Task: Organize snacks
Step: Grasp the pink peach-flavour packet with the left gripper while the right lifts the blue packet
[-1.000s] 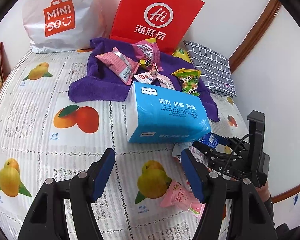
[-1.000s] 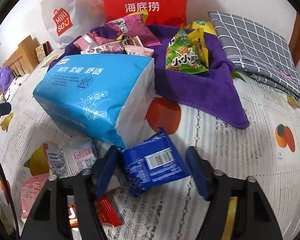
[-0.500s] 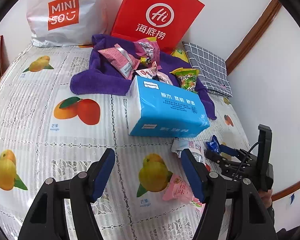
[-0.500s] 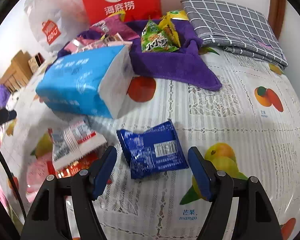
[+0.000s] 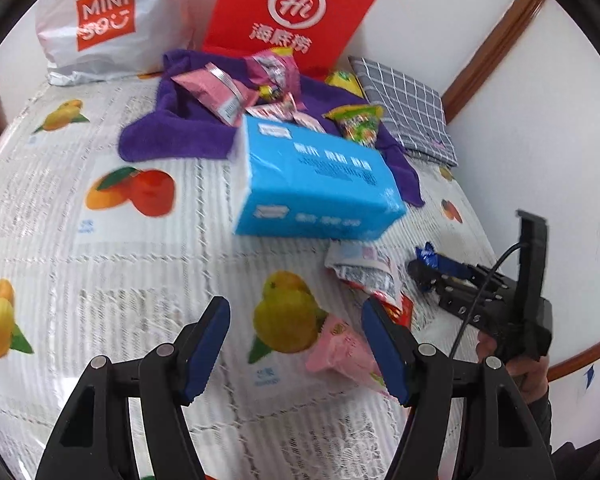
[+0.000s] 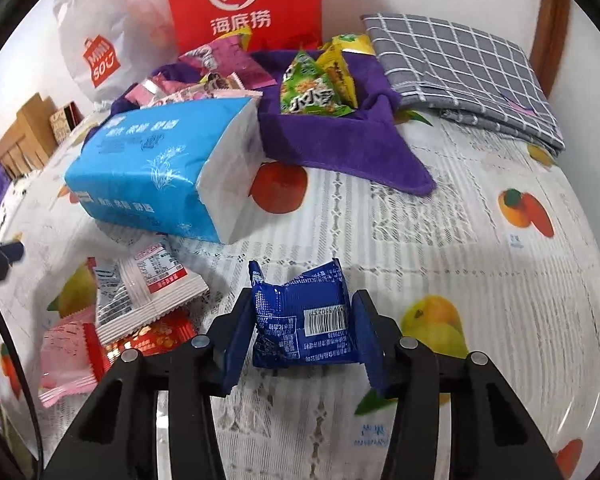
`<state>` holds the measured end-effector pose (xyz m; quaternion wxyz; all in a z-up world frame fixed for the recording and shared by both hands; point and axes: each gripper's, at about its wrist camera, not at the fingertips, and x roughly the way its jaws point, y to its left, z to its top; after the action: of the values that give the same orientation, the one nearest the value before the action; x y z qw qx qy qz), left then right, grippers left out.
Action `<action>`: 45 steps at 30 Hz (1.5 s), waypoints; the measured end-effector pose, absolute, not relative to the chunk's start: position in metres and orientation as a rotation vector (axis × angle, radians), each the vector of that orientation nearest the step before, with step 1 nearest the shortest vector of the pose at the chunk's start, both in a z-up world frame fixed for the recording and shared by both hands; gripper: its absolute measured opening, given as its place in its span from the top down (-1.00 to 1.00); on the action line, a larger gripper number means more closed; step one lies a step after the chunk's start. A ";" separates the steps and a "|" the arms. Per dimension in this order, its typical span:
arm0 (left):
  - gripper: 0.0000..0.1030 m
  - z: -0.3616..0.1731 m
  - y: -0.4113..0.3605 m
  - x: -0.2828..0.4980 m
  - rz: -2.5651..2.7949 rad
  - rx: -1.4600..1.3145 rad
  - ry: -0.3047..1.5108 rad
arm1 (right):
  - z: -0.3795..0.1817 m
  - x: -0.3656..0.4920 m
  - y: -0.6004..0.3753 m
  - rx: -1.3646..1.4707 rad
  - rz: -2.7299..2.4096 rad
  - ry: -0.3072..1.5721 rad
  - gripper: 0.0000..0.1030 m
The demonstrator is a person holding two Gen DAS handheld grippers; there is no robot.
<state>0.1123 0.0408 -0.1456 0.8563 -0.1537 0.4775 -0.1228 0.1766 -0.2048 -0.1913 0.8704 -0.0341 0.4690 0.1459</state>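
A: Blue snack packet (image 6: 306, 318) sits pinched between the right gripper (image 6: 300, 326) pads at 6 o'clock, crumpled inward, so I judge it gripped for a carry.

B: Headed where?

A: Likely the purple towel (image 6: 340, 148) at 12 o'clock, where other packets already lie heaped. The blue tissue pack (image 6: 160, 172) at 10 o'clock is in between.

B: And the left gripper (image 5: 296, 346)?

A: Spread wide, holding nothing, hovering over the fruit-print tablecloth (image 5: 100, 280). A pink packet (image 5: 342, 354) lies near its right finger.

B: The room?

A: White walls, 2 shopping bags propped behind the towel.
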 end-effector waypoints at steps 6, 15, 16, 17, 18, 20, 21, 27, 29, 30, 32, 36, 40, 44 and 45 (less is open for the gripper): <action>-0.29 -0.156 0.020 0.111 -0.290 -0.329 1.046 | -0.172 0.162 -0.226 -0.024 0.274 0.925 0.06; -0.29 -0.167 -0.009 0.108 -0.296 -0.281 1.099 | -0.163 0.142 -0.241 -0.020 0.276 0.881 0.06; -0.29 -0.168 -0.012 0.106 -0.296 -0.273 1.103 | -0.163 0.138 -0.241 -0.023 0.283 0.877 0.06; -0.29 -0.169 -0.014 0.106 -0.291 -0.264 1.108 | -0.163 0.136 -0.241 -0.022 0.287 0.874 0.06; -0.28 -0.169 -0.015 0.106 -0.286 -0.256 1.112 | -0.163 0.134 -0.242 -0.019 0.286 0.874 0.06; -0.28 -0.171 -0.018 0.105 -0.274 -0.235 1.114 | -0.163 0.130 -0.243 -0.010 0.290 0.873 0.06; -0.28 -0.172 -0.019 0.105 -0.274 -0.230 1.118 | -0.163 0.128 -0.243 -0.005 0.290 0.871 0.06; -0.28 -0.176 -0.018 0.102 -0.244 -0.187 1.139 | -0.166 0.122 -0.245 0.016 0.282 0.881 0.06; -0.28 -0.175 -0.015 0.099 -0.233 -0.171 1.138 | -0.167 0.121 -0.245 0.019 0.281 0.883 0.06; -0.28 -0.175 -0.013 0.098 -0.230 -0.169 1.136 | -0.167 0.120 -0.245 0.018 0.281 0.884 0.06; -0.28 -0.175 -0.007 0.094 -0.216 -0.166 1.137 | -0.169 0.119 -0.244 0.010 0.279 0.886 0.06; -0.28 -0.175 0.004 0.089 -0.194 -0.163 1.137 | -0.170 0.117 -0.242 0.005 0.282 0.888 0.06; -0.28 -0.174 0.010 0.087 -0.179 -0.148 1.122 | -0.169 0.115 -0.244 0.018 0.284 0.879 0.06; -0.28 -0.179 0.009 0.092 -0.192 -0.144 1.107 | -0.171 0.116 -0.247 0.040 0.282 0.884 0.06; -0.26 -0.179 0.007 0.093 -0.191 -0.134 1.100 | -0.172 0.116 -0.248 0.043 0.282 0.887 0.06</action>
<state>0.0927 0.0067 -0.1795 0.8460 -0.0636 0.5216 -0.0903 0.1163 -0.2478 -0.1719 0.8936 0.0208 0.4274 0.1357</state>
